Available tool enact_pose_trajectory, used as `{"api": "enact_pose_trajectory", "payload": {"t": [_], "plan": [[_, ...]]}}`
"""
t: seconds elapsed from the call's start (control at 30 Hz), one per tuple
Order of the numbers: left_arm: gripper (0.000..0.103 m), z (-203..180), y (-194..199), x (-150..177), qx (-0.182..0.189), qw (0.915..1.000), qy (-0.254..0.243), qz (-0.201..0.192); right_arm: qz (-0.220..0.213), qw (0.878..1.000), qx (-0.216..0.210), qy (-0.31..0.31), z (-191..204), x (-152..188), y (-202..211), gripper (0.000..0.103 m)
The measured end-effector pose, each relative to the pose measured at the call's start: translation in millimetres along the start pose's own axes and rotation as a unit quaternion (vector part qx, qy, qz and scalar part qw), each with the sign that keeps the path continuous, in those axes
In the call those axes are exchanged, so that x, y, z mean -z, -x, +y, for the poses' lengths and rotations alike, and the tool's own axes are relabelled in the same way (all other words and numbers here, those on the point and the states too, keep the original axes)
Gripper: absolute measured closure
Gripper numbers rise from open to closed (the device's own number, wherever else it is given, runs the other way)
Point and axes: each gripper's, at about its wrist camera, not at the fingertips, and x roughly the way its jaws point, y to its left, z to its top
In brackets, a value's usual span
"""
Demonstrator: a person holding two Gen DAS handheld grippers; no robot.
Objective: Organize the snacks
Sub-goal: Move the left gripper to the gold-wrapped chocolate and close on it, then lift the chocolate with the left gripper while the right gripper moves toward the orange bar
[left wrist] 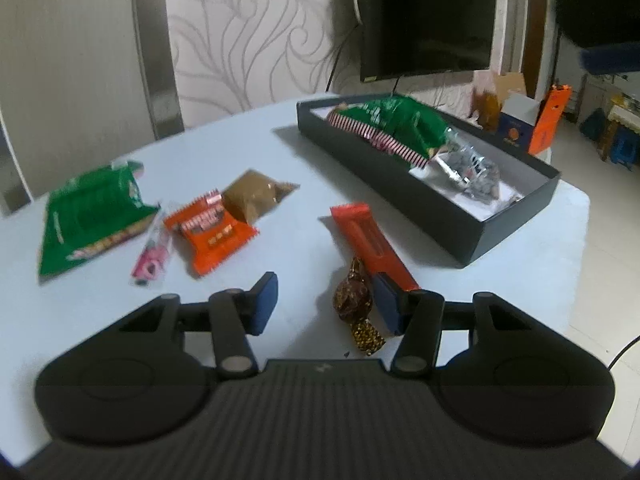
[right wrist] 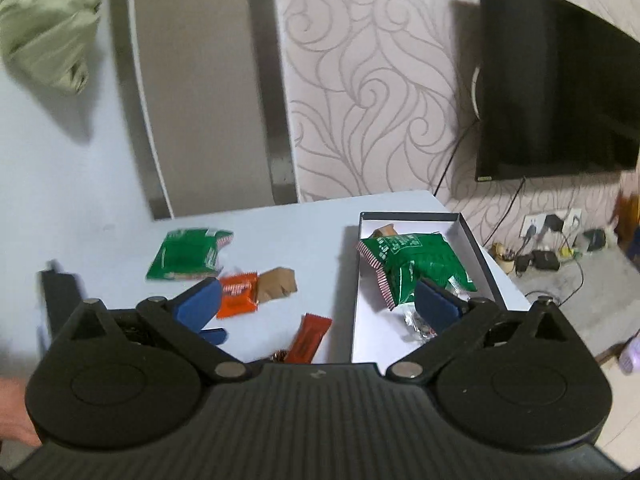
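Note:
A brown twist-wrapped candy [left wrist: 354,300] lies on the pale table [left wrist: 304,160] between the fingers of my left gripper [left wrist: 326,306]. It sits close to the right pad; the left pad stands clear, so the jaws are open. A red-orange bar [left wrist: 370,240] lies just beyond it. Further left are an orange packet [left wrist: 212,232], a brown packet [left wrist: 252,194], a pink candy [left wrist: 152,256] and a green packet [left wrist: 92,216]. The black box [left wrist: 440,208] holds a green packet [left wrist: 404,124] and a silver packet [left wrist: 468,168]. My right gripper [right wrist: 318,304] hangs open and empty above the table beside the box [right wrist: 474,240].
A dark TV [left wrist: 424,16] hangs on the patterned wall behind the box. Chair backs [left wrist: 156,48] stand at the table's far side. The table edge drops off right of the box to a floor with cartons [left wrist: 544,120] and cables. A person's hand [right wrist: 12,412] shows at lower left.

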Motion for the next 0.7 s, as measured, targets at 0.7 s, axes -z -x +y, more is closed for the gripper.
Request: {"api": "enact_pose_trajectory", "payload": {"t": [0.7], "plan": [[0.077, 64, 36, 31, -0.109, 0.9914, 0.067, 0.027, 0.053, 0.993, -0.049, 0.090, 62, 20, -29, 0.000]]}}
